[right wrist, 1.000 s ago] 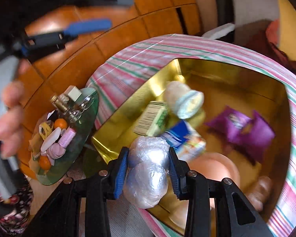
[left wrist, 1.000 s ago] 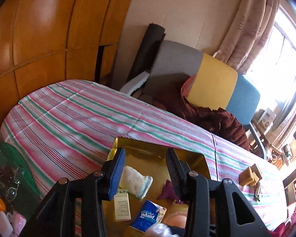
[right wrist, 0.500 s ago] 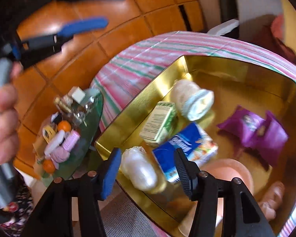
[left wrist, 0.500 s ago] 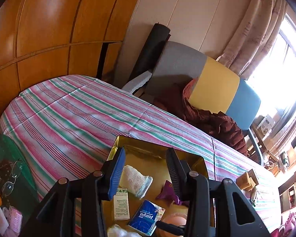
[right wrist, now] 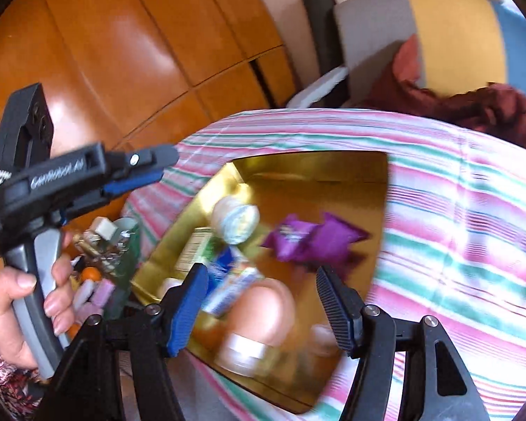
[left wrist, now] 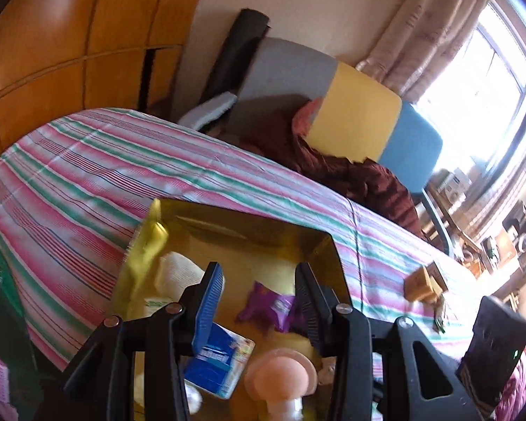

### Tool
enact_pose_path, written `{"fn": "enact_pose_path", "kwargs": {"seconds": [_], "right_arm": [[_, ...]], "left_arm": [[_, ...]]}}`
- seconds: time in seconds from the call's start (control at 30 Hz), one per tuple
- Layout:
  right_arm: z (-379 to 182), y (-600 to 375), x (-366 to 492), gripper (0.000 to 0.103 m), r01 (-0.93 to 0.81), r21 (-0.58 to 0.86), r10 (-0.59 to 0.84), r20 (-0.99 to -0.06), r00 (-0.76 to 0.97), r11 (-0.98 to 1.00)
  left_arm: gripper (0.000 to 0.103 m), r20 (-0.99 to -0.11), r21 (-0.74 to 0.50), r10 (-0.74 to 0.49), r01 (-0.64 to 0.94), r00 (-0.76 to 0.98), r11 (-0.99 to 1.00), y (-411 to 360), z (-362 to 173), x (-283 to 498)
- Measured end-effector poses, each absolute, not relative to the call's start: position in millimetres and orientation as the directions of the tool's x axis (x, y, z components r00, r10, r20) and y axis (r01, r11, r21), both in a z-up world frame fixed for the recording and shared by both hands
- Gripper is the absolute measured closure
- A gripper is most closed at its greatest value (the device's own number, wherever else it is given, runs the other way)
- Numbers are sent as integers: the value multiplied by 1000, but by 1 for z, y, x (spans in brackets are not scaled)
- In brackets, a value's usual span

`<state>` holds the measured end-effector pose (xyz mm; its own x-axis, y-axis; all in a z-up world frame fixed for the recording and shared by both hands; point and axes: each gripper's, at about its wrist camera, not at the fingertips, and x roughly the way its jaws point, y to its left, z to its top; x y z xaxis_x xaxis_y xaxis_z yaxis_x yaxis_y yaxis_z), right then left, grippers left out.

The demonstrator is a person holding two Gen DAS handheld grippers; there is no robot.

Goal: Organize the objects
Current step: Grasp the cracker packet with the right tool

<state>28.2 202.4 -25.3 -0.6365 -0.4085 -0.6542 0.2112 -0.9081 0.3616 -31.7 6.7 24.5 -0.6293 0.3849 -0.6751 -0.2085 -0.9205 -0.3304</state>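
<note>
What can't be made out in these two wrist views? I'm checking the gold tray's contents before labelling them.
- Blue tissue pack: left wrist view, partly behind a gripper finger; its print is motion-blurred in the right wrist view.
- Pink round-topped item: right wrist view, too blurred to identify.
- Gold tray: near edge cut off by the left gripper.

Gold tray (right wrist: 333, 165) sits on the striped cloth. Inside: white rolled cloth (right wrist: 236, 215) on its side at far left, purple snack packets (right wrist: 312, 242) right of it, green-white carton (right wrist: 193, 249) along the left wall, blue tissue pack (left wrist: 221, 359) near left, pink-capped bottle (right wrist: 259, 315) lying nearest, blurred.
</note>
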Motion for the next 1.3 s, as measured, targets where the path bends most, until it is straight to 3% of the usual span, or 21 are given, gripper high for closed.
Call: {"fn": "enact_pose_path", "kwargs": {"seconds": [0.43, 0.8, 0.93, 1.23, 1.3], "right_arm": [[-71, 346, 68, 38, -220, 324, -157, -820, -551, -920], [-63, 516, 97, 31, -562, 216, 109, -866, -488, -799], [-67, 561, 90, 31, -612, 193, 153, -871, -466, -767], [-86, 582, 67, 31, -571, 272, 84, -851, -518, -774], [-93, 583, 66, 40, -593, 264, 79, -869, -489, -761]], "left_arm": [[60, -713, -322, 549, -492, -436, -809, 113, -8, 21], [60, -732, -309, 583, -590, -353, -746, 156, -21, 53], [60, -743, -297, 574, -600, -344, -743, 164, -24, 58], [60, -777, -257, 541, -623, -321, -739, 188, -34, 63], [60, -782, -252, 538, -630, -314, -735, 196, -35, 61]]}}
